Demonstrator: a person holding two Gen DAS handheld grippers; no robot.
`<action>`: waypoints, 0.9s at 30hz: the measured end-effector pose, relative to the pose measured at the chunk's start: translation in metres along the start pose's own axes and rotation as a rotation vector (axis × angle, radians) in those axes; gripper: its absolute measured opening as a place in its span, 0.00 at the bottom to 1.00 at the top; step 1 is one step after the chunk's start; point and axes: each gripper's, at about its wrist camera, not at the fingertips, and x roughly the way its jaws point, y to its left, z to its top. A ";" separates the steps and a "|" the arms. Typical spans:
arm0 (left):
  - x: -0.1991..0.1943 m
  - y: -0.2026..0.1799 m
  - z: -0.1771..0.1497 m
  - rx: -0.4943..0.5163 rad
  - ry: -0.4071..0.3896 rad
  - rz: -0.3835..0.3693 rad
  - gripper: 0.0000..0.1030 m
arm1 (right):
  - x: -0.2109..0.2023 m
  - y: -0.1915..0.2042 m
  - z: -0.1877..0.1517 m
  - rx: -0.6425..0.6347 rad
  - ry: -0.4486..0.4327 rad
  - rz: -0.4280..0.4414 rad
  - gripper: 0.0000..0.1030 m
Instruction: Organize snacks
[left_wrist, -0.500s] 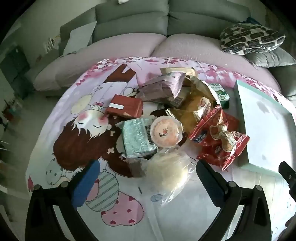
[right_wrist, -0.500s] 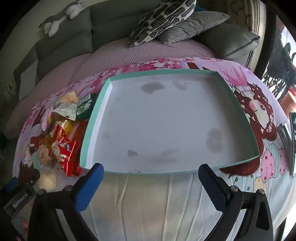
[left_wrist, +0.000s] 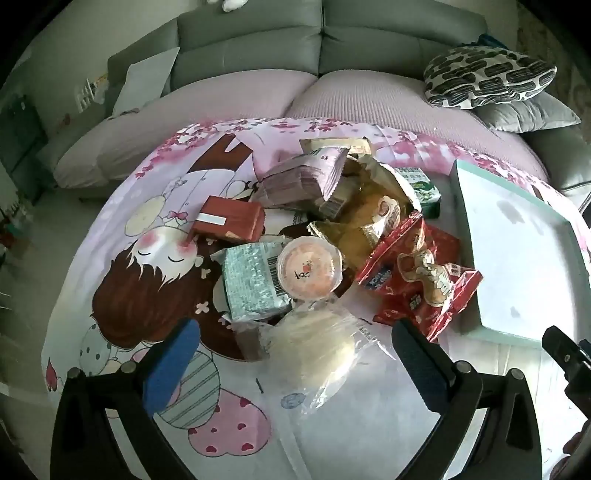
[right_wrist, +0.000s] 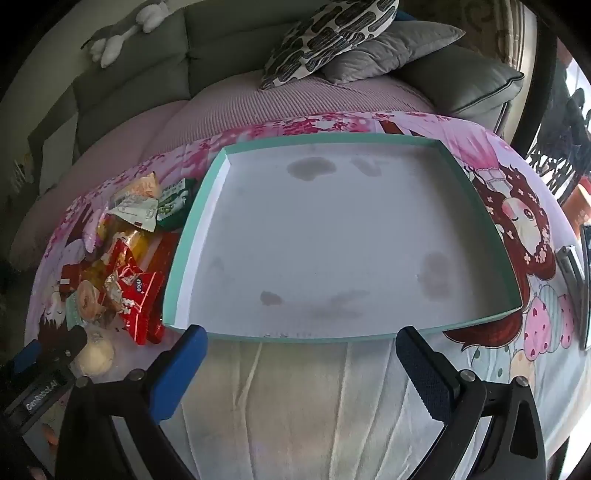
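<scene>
A pile of snacks lies on a cartoon-print cloth (left_wrist: 147, 280): a clear-wrapped pale bun (left_wrist: 314, 347), a round jelly cup (left_wrist: 308, 267), a silvery-green packet (left_wrist: 251, 282), a red box (left_wrist: 229, 223), red packets (left_wrist: 417, 280), purple and gold wrappers behind. My left gripper (left_wrist: 295, 362) stands open, its blue pads either side of the bun without touching it. A shallow teal-rimmed tray (right_wrist: 310, 336) with a white, stained floor holds nothing. My right gripper (right_wrist: 299, 369) hangs open just before the tray's near rim. In the right wrist view the snack pile (right_wrist: 122, 269) lies left of the tray.
A grey sofa with lilac seat cushions (left_wrist: 236, 96) runs behind the table. A black-and-white patterned pillow (left_wrist: 487, 77) and grey pillows (right_wrist: 391, 48) lie at its right end. A dark flat object (right_wrist: 585, 288) lies at the table's right edge.
</scene>
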 end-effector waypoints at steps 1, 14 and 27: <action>0.000 -0.001 0.001 -0.003 0.000 -0.001 1.00 | 0.000 0.000 0.000 0.000 0.001 0.001 1.00; 0.001 0.007 -0.001 0.019 -0.003 0.012 1.00 | -0.002 -0.006 0.000 0.013 0.013 0.050 1.00; -0.001 0.001 -0.001 0.039 -0.004 0.013 1.00 | -0.003 -0.007 0.001 0.018 0.018 0.065 1.00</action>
